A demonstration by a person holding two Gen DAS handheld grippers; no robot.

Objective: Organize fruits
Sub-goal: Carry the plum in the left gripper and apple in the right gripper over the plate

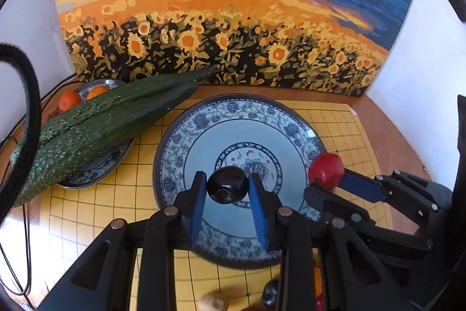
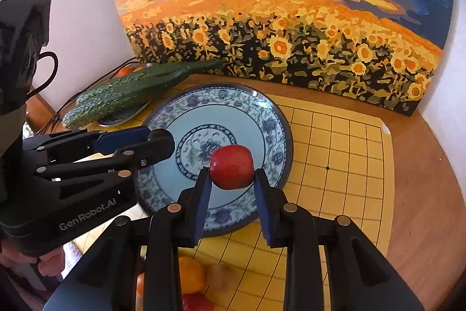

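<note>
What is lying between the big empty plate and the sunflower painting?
Nothing: between plate and painting only bare yellow grid mat and wooden table, clearest in right wrist view.

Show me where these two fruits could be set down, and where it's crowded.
The big plate is bare. The yellow mat to its right is free out to the wooden edge. Crowded: the far-left plate under the cucumbers and oranges, and the near edge, with loose fruit.

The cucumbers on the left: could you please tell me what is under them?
The cucumbers lie across a smaller blue-patterned plate; only its rim shows. Oranges sit behind them. Whatever else the plate holds is covered.
</note>
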